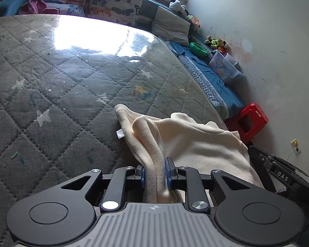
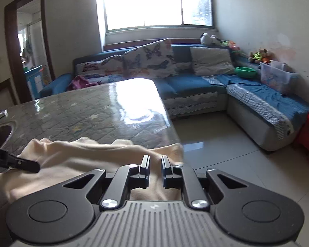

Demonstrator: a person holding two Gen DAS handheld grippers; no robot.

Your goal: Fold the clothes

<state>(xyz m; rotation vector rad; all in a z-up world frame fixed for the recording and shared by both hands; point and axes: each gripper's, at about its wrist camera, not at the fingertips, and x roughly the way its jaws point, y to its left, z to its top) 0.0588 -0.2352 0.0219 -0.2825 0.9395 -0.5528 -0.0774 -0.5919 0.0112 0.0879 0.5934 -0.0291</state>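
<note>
Pinching a bunched fold of the cream cloth (image 1: pixel 187 138), the left gripper (image 1: pixel 156 171) holds it at the table's (image 1: pixel 51 82) 5 o'clock edge; right gripper (image 2: pixel 155 164) hovers slightly parted, empty. Next: right needs a hold.

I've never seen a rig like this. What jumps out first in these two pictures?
A cream garment lies bunched at the near edge of a quilted grey table, a fold of it pinched in the left gripper. The right gripper hovers over the cloth, jaws apart. Behind, butterfly cushions line a blue sofa.
</note>
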